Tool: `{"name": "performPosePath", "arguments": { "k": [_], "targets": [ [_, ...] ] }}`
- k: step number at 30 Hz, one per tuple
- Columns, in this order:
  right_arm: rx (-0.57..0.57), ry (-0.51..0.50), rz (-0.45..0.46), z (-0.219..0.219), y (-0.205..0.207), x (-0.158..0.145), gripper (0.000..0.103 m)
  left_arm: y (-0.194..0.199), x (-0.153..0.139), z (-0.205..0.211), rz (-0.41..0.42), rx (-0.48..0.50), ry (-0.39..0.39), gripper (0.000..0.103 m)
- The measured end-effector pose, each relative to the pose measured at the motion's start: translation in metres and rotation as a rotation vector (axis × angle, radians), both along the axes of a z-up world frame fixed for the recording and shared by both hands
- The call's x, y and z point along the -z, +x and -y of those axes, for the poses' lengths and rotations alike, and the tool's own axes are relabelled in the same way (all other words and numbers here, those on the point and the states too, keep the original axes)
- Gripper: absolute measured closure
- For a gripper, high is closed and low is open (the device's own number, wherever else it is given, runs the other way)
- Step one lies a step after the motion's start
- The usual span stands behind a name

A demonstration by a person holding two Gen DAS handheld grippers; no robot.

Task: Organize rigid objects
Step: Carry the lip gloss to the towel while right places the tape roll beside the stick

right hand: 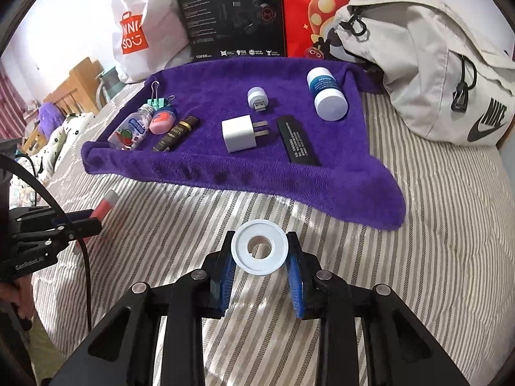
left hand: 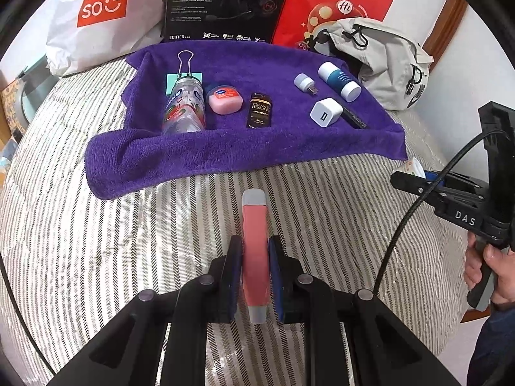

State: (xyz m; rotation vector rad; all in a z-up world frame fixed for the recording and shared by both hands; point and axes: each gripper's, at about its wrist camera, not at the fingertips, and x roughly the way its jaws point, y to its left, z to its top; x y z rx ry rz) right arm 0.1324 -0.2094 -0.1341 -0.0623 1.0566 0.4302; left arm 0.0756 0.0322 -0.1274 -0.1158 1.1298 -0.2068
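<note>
1. The left hand-held gripper point(left hand: 255, 276) is clamped on a pink tube point(left hand: 255, 251) over the striped bed point(left hand: 96, 225), short of the purple towel point(left hand: 225, 154).
2. The right hand-held gripper point(right hand: 259, 257) grips a white ring-shaped roll point(right hand: 259, 247) above the bed, near the towel's front right corner.
3. A white charger point(right hand: 239, 133) lies mid-towel.

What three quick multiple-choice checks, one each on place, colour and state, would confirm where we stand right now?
1. The white USB charger lies:
A. on the purple towel
B. on the striped bedcover
C. in the grey bag

2. The tube in the left gripper is:
A. green
B. pink with grey ends
C. black

3. The right gripper is:
A. open and empty
B. shut on a white ring-shaped roll
C. out of view

Answers: A, towel shows all round it; B, pink body with grey caps; B, both pads press the roll's rim.
</note>
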Motion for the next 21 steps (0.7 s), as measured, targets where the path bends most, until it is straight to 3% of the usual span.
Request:
{"name": "performPosePath", "arguments": {
  "k": [5,13,21],
  "targets": [
    [-0.008,0.008,-0.01,0.001,-0.002,0.001,0.074,0.004,0.01,0.008,-0.028,0.013,0.049,0.087],
    [-0.021,0.006,-0.014,-0.001,-0.003,0.0,0.074,0.006,0.011,0.028,0.004,0.054,0.181,0.086],
    [-0.038,-0.002,0.017,0.001,0.001,-0.018,0.074,0.011,-0.001,0.021,0.002,0.041,0.098,0.086]
  ]
}}
